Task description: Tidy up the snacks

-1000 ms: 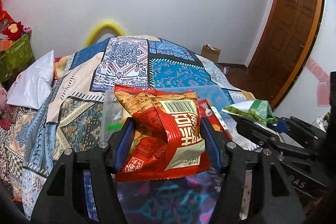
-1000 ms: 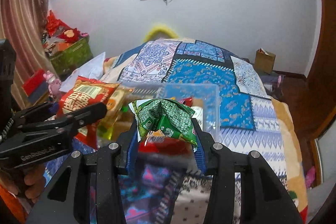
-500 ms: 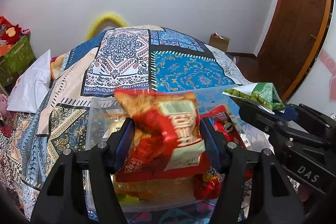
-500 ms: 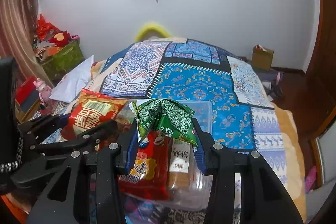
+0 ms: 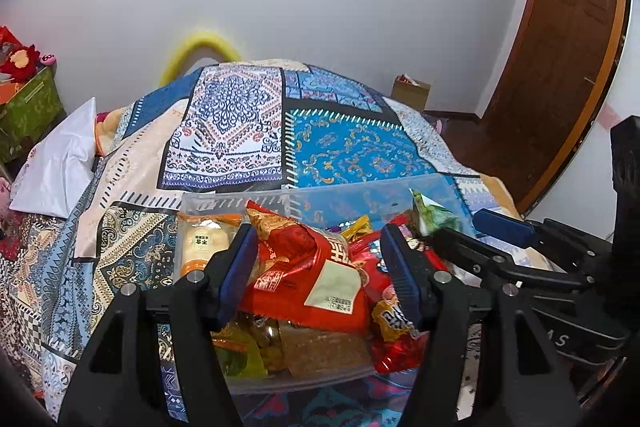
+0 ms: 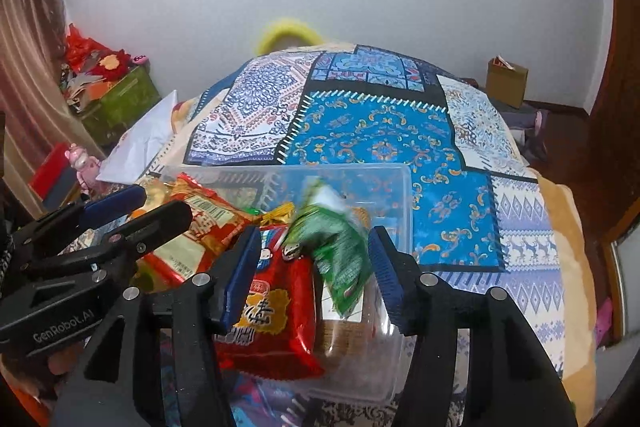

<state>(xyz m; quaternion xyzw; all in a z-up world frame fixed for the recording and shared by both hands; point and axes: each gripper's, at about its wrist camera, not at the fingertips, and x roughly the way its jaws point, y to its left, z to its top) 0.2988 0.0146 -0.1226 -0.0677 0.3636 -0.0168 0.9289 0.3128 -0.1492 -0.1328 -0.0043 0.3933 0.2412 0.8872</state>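
Note:
A clear plastic bin (image 5: 320, 191) (image 6: 404, 187) lies on the bed, filled with several snack packets. My left gripper (image 5: 319, 233) (image 6: 164, 203) is shut on a red and orange snack bag (image 5: 304, 275) (image 6: 208, 223), held low over the bin's contents. My right gripper (image 6: 314, 233) (image 5: 460, 227) hangs over the bin's right side and its jaws are opening. A green snack bag (image 6: 336, 255) (image 5: 432, 215) sits blurred between its pads, loose and tipping down. Under it lies a red cartoon packet (image 6: 272, 307).
A patterned patchwork bedspread (image 5: 340, 151) covers the bed. A white pillow (image 5: 60, 167) and a green box (image 5: 24, 111) lie at the left. A cardboard box (image 6: 506, 81) stands by the far wall, a wooden door (image 5: 560, 67) at the right.
Both grippers have come forward and down over the bin. The right jaws have spread and the green bag has slipped from them. The red bag stays pinched in the left gripper.

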